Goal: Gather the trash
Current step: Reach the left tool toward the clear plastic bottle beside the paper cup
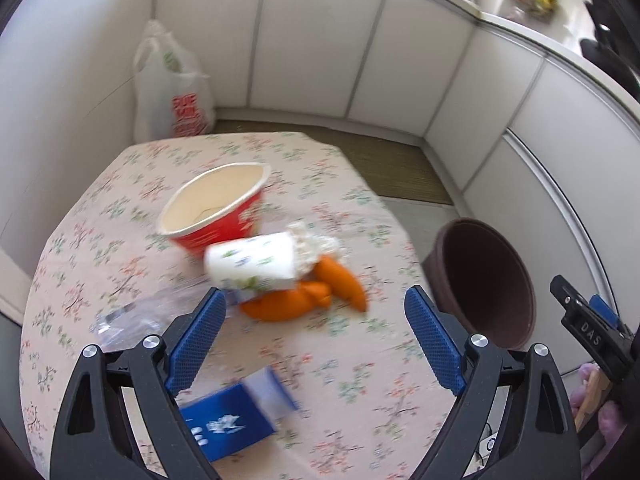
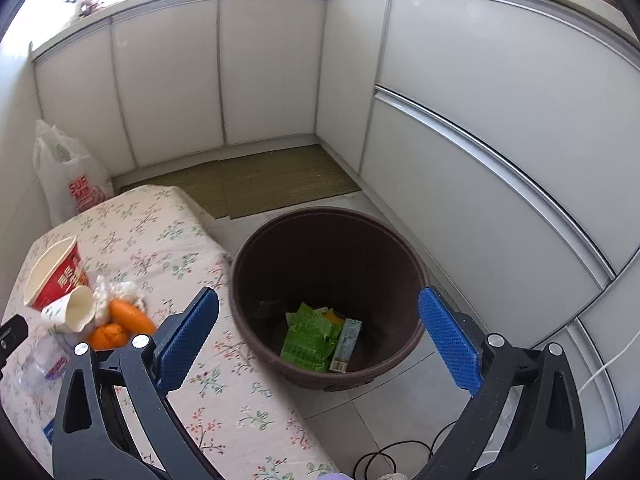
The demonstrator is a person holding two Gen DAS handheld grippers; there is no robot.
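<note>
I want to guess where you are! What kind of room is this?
Probably a home kitchen. White cabinets run under a counter with food on it, and a table with a flowery cloth holds an empty noodle cup and other trash, beside a brown bin.

**Table and floor, with what rests on them**

A table (image 1: 344, 364) covered by a floral cloth is seen. On it a red paper bowl (image 1: 218, 210) is tilted, with a white paper cup (image 1: 256, 266) lying on its side just beside it. Crumpled white paper (image 1: 316, 244) and orange peel pieces (image 1: 308, 294) are found touching the cup. A clear plastic wrapper (image 1: 128, 316) and a blue carton (image 1: 236, 416) lie nearer the front edge. On the tiled floor (image 2: 384, 420) a brown bin (image 2: 326, 296) is placed just beside the table; a woven mat (image 2: 256, 184) and a white plastic bag (image 2: 66, 172) are seen farther back.
</note>
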